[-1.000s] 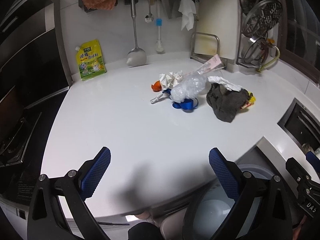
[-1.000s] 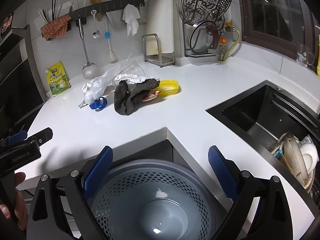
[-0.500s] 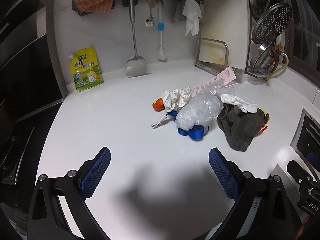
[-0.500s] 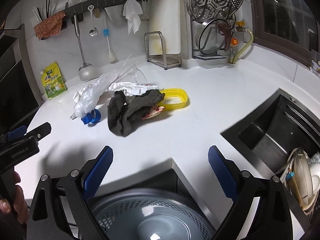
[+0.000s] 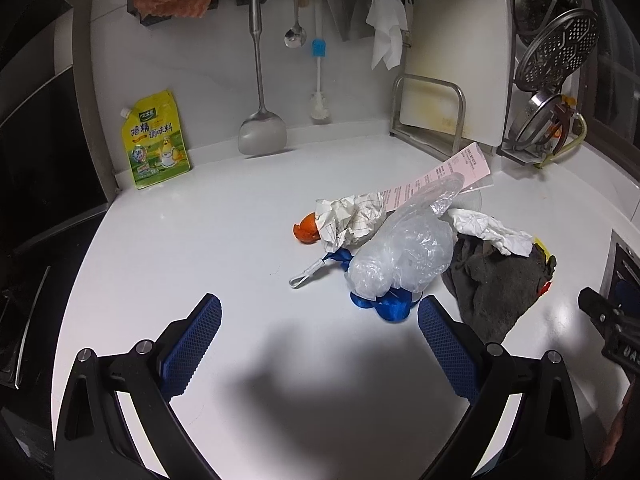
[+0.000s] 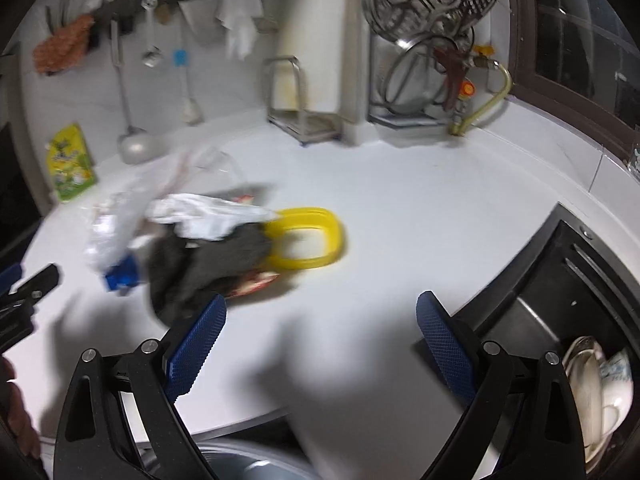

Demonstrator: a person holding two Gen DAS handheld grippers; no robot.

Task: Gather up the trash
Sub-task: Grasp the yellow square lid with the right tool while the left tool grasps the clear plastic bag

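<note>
- Left gripper: jaws wide apart, holding nothing, over counter.
- Right gripper: jaws wide, empty; view blurred.
- Trash pile mid-counter: plastic bag, crumpled paper, grey rag, yellow lid.

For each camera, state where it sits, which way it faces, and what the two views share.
Left wrist: on the left gripper, facing the back wall over the counter; open fingers and the other gripper's tip show.
Right wrist: on the right gripper, blurred, facing the counter corner and sink; open fingers and a hand's edge show.
Shared: grey cloth, clear plastic bag, yellow pouch.
</note>
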